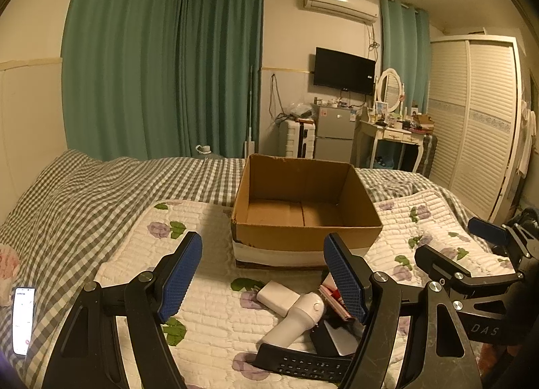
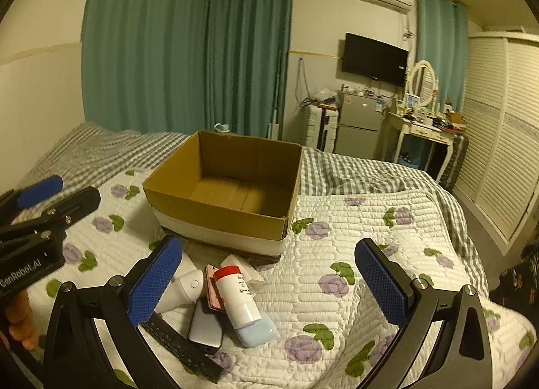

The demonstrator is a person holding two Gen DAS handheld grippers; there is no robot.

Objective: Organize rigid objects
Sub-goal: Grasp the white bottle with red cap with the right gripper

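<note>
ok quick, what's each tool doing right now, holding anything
Left tool: open, holding nothing, above the pile.
Right tool: open, holding nothing.

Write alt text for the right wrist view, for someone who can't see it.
An open right gripper hovers over a pile of small items on a floral quilt: a red-capped bottle, remote and phone. Behind them sits an empty cardboard box.
</note>
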